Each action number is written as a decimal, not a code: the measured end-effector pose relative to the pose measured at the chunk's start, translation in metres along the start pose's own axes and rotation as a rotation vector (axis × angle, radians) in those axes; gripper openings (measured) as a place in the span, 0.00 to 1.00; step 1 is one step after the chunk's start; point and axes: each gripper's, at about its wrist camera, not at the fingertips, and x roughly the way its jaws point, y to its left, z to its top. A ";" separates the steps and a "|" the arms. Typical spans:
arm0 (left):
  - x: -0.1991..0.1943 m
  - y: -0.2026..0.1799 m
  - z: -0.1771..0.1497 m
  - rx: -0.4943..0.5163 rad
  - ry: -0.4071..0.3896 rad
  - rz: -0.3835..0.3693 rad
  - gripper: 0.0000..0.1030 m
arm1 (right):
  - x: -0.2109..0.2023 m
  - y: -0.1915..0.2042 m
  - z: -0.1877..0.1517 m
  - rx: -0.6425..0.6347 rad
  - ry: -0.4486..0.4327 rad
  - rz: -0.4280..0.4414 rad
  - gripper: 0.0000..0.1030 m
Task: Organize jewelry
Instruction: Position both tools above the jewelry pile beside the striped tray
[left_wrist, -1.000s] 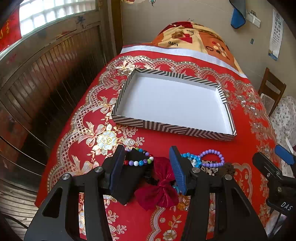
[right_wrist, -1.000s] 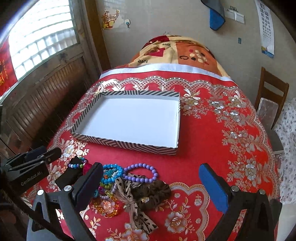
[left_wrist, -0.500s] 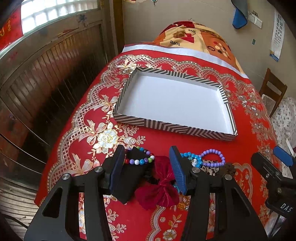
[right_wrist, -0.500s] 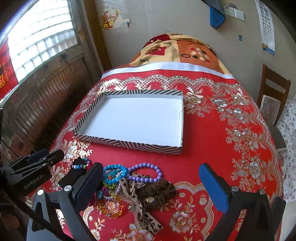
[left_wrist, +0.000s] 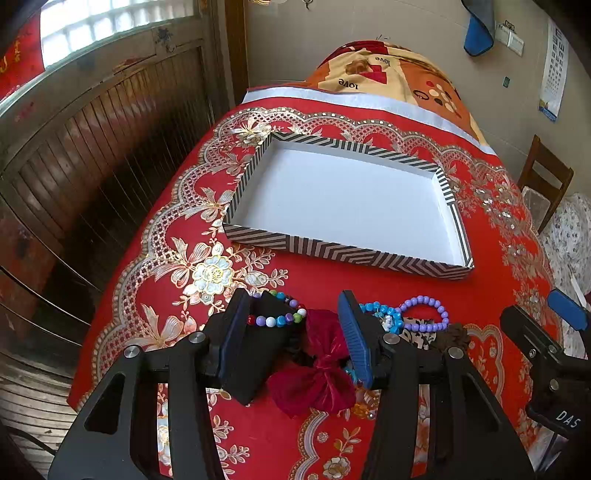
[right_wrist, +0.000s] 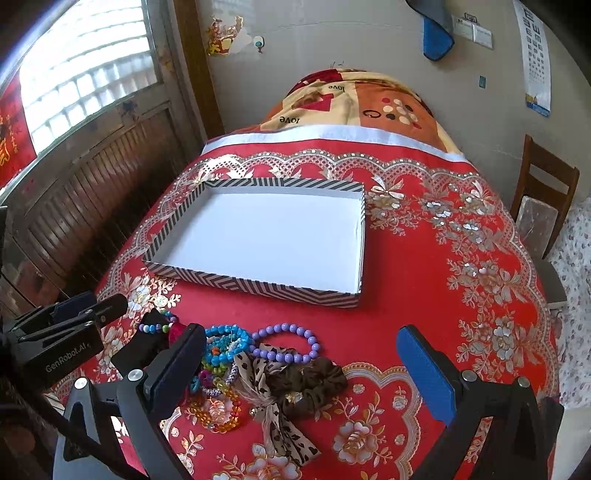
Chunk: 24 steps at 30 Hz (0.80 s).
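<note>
A shallow striped tray (left_wrist: 347, 254) (right_wrist: 258, 286) with a bare white floor lies on the red floral tablecloth. In front of it is a heap of jewelry. My left gripper (left_wrist: 295, 334) stands open around a multicolour bead bracelet (left_wrist: 277, 319) on a black piece (left_wrist: 258, 354) and a dark red bow (left_wrist: 321, 373), gripping none of them. My right gripper (right_wrist: 303, 369) is wide open above a leopard bow (right_wrist: 266, 387), a brown scrunchie (right_wrist: 310, 384), a purple bracelet (right_wrist: 288, 343), blue bracelets (right_wrist: 225, 343) and amber beads (right_wrist: 218, 410).
A folded patterned blanket (right_wrist: 354, 107) lies at the table's far end. A wooden chair (right_wrist: 546, 195) stands to the right. A slatted wooden wall (left_wrist: 92, 147) runs close along the table's left edge. The left gripper body (right_wrist: 74, 325) shows in the right wrist view.
Both grippers have drifted slightly, so the tray and jewelry shift a little in view. The jaws keep the same opening and nothing has been taken hold of.
</note>
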 end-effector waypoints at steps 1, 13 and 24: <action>0.000 0.000 0.000 0.001 0.000 0.000 0.48 | 0.000 0.000 0.000 -0.002 0.000 -0.003 1.00; 0.001 -0.003 -0.001 0.000 0.008 0.005 0.48 | 0.002 -0.001 -0.002 0.000 0.007 -0.006 1.00; 0.001 -0.003 -0.004 -0.007 0.020 0.002 0.48 | 0.005 -0.002 -0.003 -0.001 0.016 -0.011 1.00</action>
